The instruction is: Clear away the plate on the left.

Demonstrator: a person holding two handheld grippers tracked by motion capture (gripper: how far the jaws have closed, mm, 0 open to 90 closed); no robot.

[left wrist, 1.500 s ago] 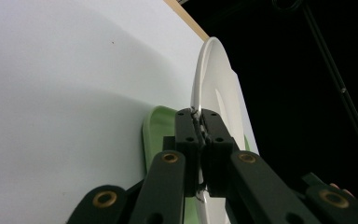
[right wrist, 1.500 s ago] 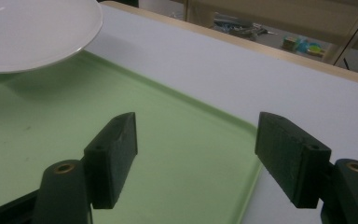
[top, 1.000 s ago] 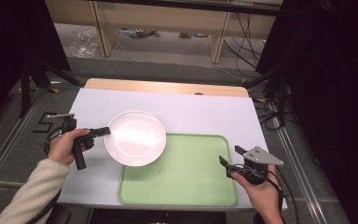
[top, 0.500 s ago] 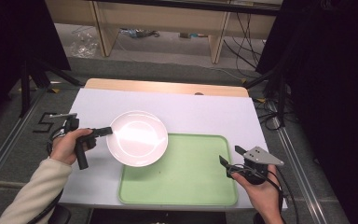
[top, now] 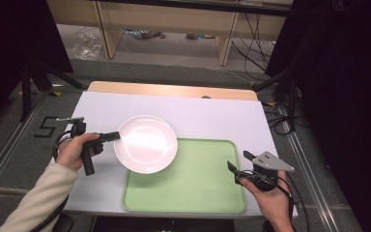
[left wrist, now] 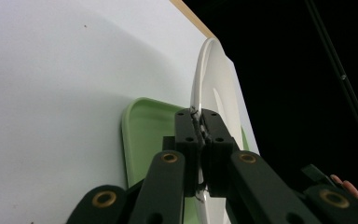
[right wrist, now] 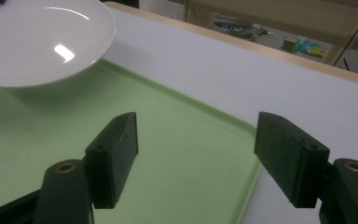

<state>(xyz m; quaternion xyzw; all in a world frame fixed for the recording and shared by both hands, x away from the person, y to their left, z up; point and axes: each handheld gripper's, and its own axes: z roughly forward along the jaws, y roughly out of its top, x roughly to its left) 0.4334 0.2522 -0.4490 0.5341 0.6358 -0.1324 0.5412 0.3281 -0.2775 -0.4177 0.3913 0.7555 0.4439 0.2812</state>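
Gripping: the left gripper (top: pixel 117 137) has its jaws clamped on the rim of the white plate (top: pixel 146 143); in the left gripper view the two black pads (left wrist: pixel 189 133) press the plate's edge from either side, almost meeting.
Plate position: the white plate hangs partly over the near-left corner of the green tray (top: pixel 188 181) and partly over the white table top (top: pixel 212 113); the right gripper view shows a shadow beneath it on the tray, so it is lifted clear of the tray floor.
Plate attitude: roughly level in the high view, its hollow side up, with a bright glare on it.
Left hand: the person's left hand (top: pixel 75 151) grasps the gripper handle at the left edge of the table, sleeve coming in from the bottom.
Right gripper: the right gripper (top: pixel 238 163) hovers at the tray's right edge, jaws wide apart with nothing between them; its own view shows bare tray between the pads (right wrist: pixel 116 151).
Spacing: the right gripper is well apart from the plate.
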